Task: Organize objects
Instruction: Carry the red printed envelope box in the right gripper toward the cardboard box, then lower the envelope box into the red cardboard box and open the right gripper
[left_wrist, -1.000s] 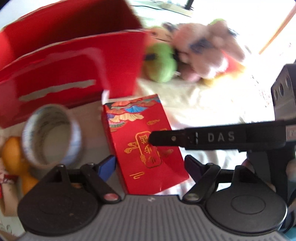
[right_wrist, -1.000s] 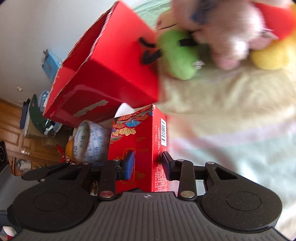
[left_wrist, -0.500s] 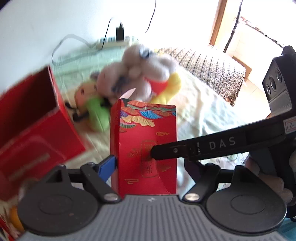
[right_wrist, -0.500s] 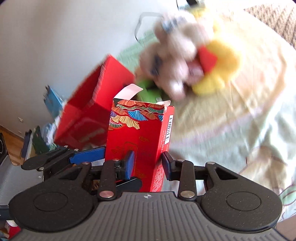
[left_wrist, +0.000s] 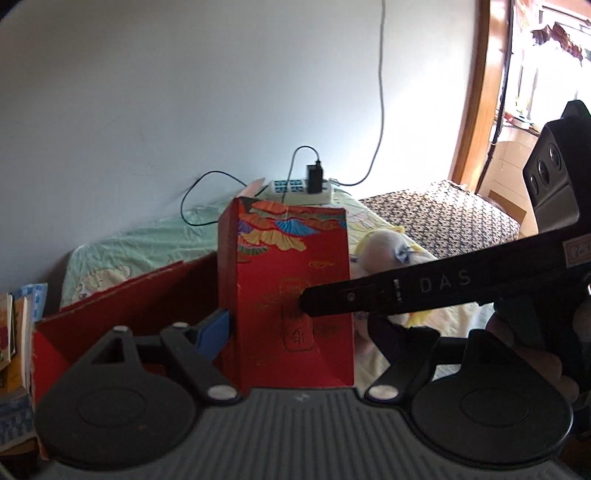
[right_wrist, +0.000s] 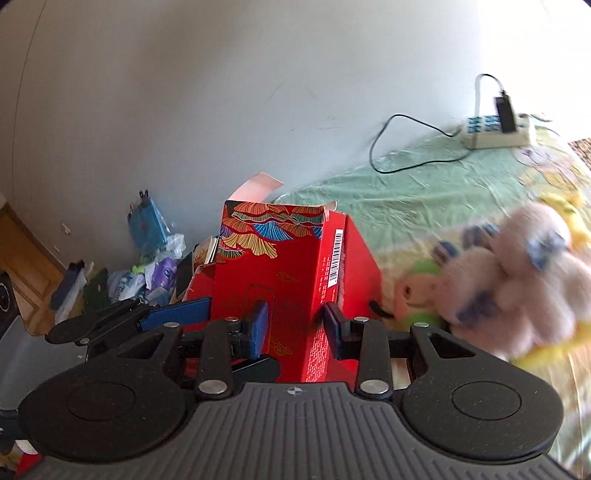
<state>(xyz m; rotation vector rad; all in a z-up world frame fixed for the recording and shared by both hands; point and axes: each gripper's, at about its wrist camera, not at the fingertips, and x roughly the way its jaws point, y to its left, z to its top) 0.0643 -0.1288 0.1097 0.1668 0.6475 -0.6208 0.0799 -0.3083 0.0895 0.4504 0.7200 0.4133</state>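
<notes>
Lift is what changed: a second ago your small red carton (left_wrist: 291, 295) lay flat on the bedsheet (right_wrist: 424, 184) beside the tape roll; now it stands upright, raised at lower centre of both views, with the wall behind it. That suggests you are carrying it toward the big open red box (left_wrist: 122, 299), whose rim sits at lower left of the left-wrist view, just beside the carton.

Your right gripper (right_wrist: 295, 325) is clamped on the carton, one blue pad on the printed front, the other on the barcode side. Your left gripper (left_wrist: 295, 328) spans the carton widely; its left blue pad touches the carton's edge, but whether it truly grips I cannot tell.

The carton is thin glossy card, rectangular, with gold and fan-pattern print and its top flap loose, so it may crush. Fuzzy plush toys (right_wrist: 517, 273) lie at right on the bedsheet.
</notes>
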